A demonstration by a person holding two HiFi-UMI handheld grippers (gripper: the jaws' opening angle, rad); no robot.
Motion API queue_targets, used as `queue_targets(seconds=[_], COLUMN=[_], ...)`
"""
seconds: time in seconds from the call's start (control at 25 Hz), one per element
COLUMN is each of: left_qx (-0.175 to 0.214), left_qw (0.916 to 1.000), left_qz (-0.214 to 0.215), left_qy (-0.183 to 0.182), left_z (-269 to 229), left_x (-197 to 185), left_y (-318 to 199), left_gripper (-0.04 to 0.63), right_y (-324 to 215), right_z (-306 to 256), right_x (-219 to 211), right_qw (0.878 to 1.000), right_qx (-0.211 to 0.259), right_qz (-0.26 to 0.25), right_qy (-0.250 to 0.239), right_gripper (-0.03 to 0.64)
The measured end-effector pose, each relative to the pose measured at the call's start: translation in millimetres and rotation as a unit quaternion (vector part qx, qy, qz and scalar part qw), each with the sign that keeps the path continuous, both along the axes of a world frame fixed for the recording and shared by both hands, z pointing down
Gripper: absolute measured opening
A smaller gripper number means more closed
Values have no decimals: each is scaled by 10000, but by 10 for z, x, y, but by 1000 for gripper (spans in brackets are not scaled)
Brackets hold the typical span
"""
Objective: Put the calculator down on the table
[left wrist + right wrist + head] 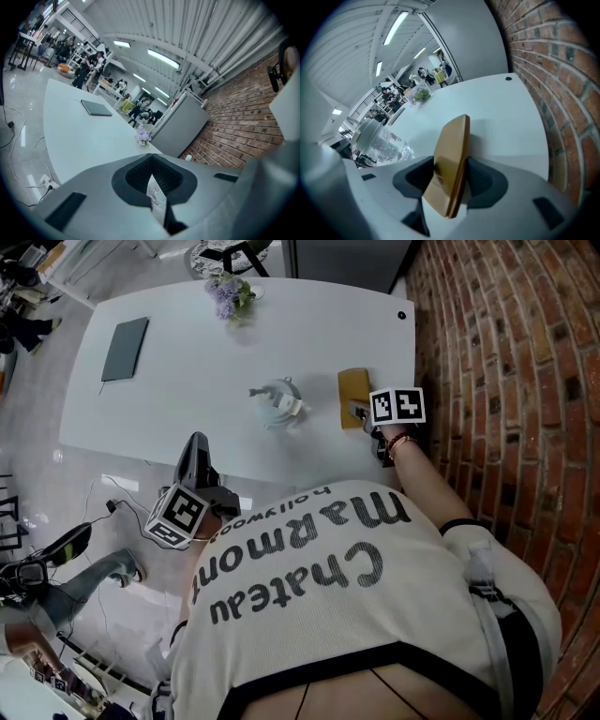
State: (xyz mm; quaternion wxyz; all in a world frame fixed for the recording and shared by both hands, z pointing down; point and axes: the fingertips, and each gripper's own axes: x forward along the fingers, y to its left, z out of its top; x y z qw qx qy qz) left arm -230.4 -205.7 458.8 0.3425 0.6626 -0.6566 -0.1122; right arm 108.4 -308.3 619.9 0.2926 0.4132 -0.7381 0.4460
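A long white table (187, 418) runs beside a brick wall (506, 381), with a person in a printed white T-shirt (309, 587) leaning over its near edge. A lidded glass jar (277, 401) stands mid-table. Just beside it, toward the wall, is the gold-coloured calculator (352, 390), apparently down on the tabletop at its far end.

The right gripper (359, 412) has its jaws spread wide with the calculator's near end between them. The slab sits tilted there, leaning toward one pad and not clamped. The left gripper (197, 442) holds nothing, its jaws all but closed.

The release looks nearly done. To finish it cleanly, the right gripper should back straight out along its own line, jaws kept wide, so neither pad drags the slab or flips it toward the table edge by the wall. Only then should it lift.

The right hand (398, 442) reaches forward over the table corner, its gripper angled steeply down. The left gripper hangs off the table's near side, close to the body and pointing almost level.
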Motion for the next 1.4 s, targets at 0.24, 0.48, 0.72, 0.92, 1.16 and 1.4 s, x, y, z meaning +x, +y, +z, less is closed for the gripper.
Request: queue_targets(seconds=[0.24,0.48,0.72,0.92,1.16,1.4], left_qx=[16,22,28,20,46,103], left_qw=[10000,10000,10000,10000,10000,9999], left_qz=[-5,7,5,-26,-31,4], left_qy=[-12,-5,-1,0,-2,3], left_z=[-12,-12,-17,-1,6,-35], left_x=[10,29,9,-22,-41,-63], left_y=[5,-2,8,35,63,102], left_gripper=[3,3,3,3,3,3], right_y=[-6,-5,-7,-11,3,-6], right_z=[19,36,36,24,22,27], right_x=[104,138,131,135,150,132], right_qw=[9999,9998,9998,9996,9986,9982], right_qx=[33,40,62,208,503,395], right_qz=[56,80,74,104,123,379], right_qy=[129,179,195,155,72,246], right_gripper=[241,242,242,241,236,242])
